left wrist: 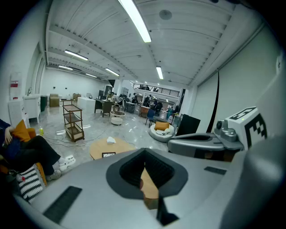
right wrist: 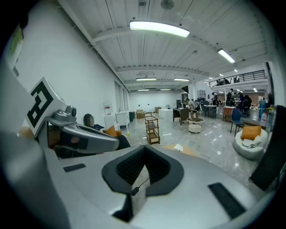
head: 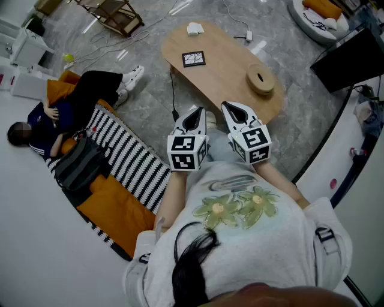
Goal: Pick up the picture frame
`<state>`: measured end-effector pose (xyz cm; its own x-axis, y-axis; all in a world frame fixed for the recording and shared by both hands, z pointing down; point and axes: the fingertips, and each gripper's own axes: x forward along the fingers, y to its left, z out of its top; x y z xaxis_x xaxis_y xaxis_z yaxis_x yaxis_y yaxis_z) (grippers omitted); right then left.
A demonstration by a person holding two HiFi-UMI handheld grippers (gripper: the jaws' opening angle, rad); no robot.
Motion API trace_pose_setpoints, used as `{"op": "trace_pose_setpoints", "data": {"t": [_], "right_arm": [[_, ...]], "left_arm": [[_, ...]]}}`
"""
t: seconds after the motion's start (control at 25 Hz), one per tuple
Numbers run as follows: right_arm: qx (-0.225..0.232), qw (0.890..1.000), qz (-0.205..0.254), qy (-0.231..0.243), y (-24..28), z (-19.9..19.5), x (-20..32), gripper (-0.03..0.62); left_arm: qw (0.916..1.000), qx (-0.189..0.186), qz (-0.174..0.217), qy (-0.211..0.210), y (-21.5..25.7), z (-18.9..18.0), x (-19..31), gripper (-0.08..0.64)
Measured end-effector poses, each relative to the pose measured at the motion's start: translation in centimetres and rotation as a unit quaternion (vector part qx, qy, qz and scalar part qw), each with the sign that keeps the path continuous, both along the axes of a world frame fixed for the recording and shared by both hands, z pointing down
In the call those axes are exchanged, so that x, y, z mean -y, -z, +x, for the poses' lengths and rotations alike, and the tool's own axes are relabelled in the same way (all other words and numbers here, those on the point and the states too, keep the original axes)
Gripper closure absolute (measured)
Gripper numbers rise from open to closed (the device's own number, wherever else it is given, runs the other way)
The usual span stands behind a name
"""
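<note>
The picture frame (head: 193, 59), small with a black border, lies flat on the far-left part of an oval wooden low table (head: 231, 66). In the left gripper view the picture frame (left wrist: 108, 154) sits far ahead on the table (left wrist: 99, 147). My left gripper (head: 194, 117) and right gripper (head: 236, 110) are held side by side near my chest, over the table's near edge and well short of the frame. Both are shut with nothing between the jaws. The left gripper (left wrist: 145, 172) sees the right one (left wrist: 205, 142) beside it. The right gripper (right wrist: 142, 172) sees the left one (right wrist: 78, 134).
A white cloth (head: 195, 28) and a round wooden piece (head: 260, 80) also lie on the table. A person (head: 60, 117) lies on a striped mat (head: 129, 162) with orange cushions at the left. Cables cross the floor, a wooden cart (head: 114, 15) stands far back, a black screen (head: 351, 60) at the right.
</note>
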<state>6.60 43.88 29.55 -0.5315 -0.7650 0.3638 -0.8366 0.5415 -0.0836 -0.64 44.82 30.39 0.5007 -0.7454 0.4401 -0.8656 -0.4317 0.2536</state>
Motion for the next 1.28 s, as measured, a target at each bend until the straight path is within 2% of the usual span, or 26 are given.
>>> {"op": "trace_pose_setpoints", "data": {"t": [0.36, 0.64, 0.92, 1.28], "right_arm": [[0.006, 1.0, 0.0, 0.0, -1.0, 0.1, 4.0, 0.586], [0.01, 1.0, -0.011, 0.018, -1.7, -1.8, 9.4, 0.586], [0.004, 1.0, -0.025, 0.017, -3.1, -2.9, 16.2, 0.584], [-0.005, 0.998, -0.052, 0.017, -5.7, -3.1, 23.7, 0.575]], "left_arm": [[0.9999, 0.003, -0.011, 0.009, -0.9, -0.4, 3.8, 0.546], [0.9985, -0.02, -0.032, 0.04, -1.6, -2.8, 9.0, 0.546], [0.9984, -0.014, -0.048, 0.027, -3.1, -3.7, 15.7, 0.546], [0.9971, 0.014, -0.069, 0.029, -5.1, -5.0, 23.2, 0.545]]}}
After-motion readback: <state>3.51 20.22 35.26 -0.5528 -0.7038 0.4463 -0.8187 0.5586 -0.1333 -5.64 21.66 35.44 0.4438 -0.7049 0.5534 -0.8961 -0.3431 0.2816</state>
